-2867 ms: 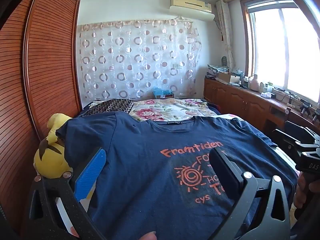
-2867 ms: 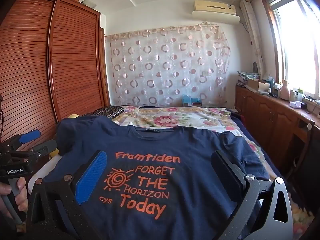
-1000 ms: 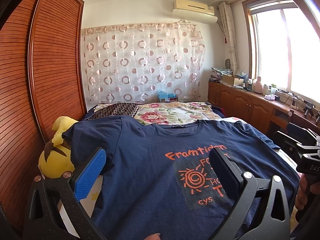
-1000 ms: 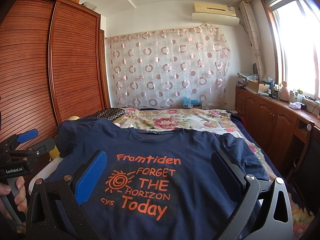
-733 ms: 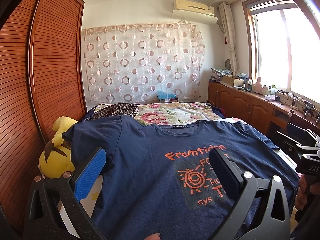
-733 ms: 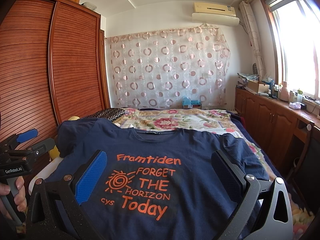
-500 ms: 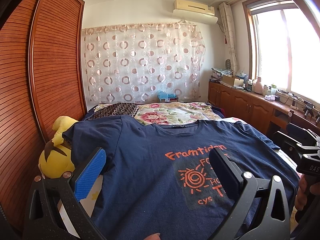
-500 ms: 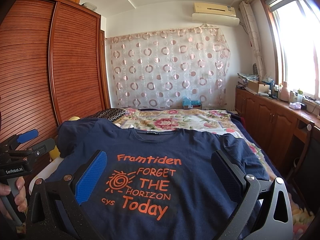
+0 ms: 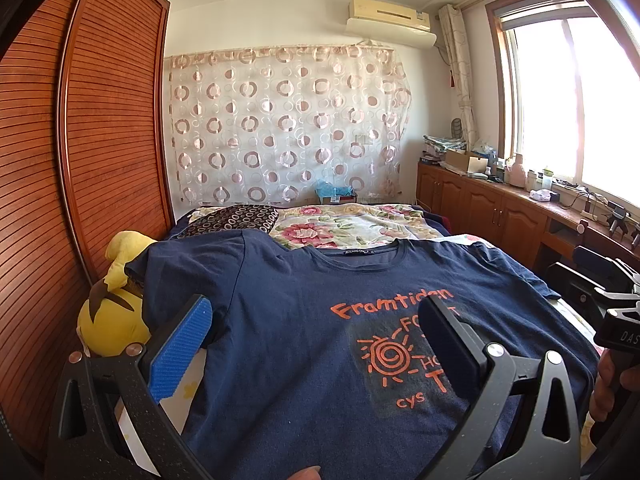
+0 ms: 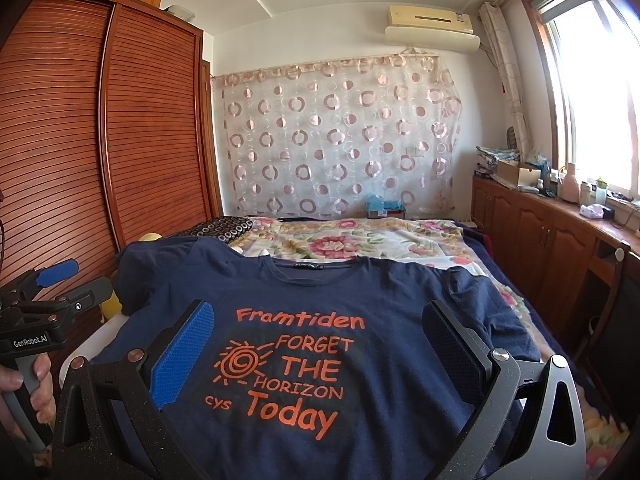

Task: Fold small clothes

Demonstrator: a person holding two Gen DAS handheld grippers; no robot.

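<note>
1. One navy T-shirt (image 10: 360, 300) lies front-up and spread flat on the near part of the bed (image 10: 492, 276). Neckline points to the far wall; both short sleeves out to the sides. Orange print reads "Framtiden / FORGET THE HORIZON / Today", with a sun spiral and "cys".
2. Left gripper (image 9: 316, 320): two fingers spread wide, nothing between them. It sits above the shirt's left half; the blue pad (image 9: 180, 344) is over the left sleeve edge.
3. Right gripper (image 10: 318, 328): two fingers likewise wide apart, gripping nothing, framing the printed text from above.
4. Whether either tool's fingertips touch the cloth cannot be told from these angles.
5. Two hands counted: the left hand (image 10: 28, 396) around its tool's handle at the right wrist view's left edge, the right hand (image 9: 612, 380) at the left wrist view's right edge.
6. One yellow plush toy (image 9: 116, 308) beside the shirt's left sleeve, against the slatted wooden wardrobe (image 9: 80, 160).
7. One floral blanket (image 10: 360, 244) and one dark ring-patterned pillow (image 9: 236, 218) lie beyond the collar.
8. One circle-patterned curtain (image 10: 340, 140) on the far wall, one air conditioner (image 10: 432, 28) above it.
9. One window (image 9: 580, 100) at right, over a cluttered wooden cabinet run (image 9: 500, 216).
</note>
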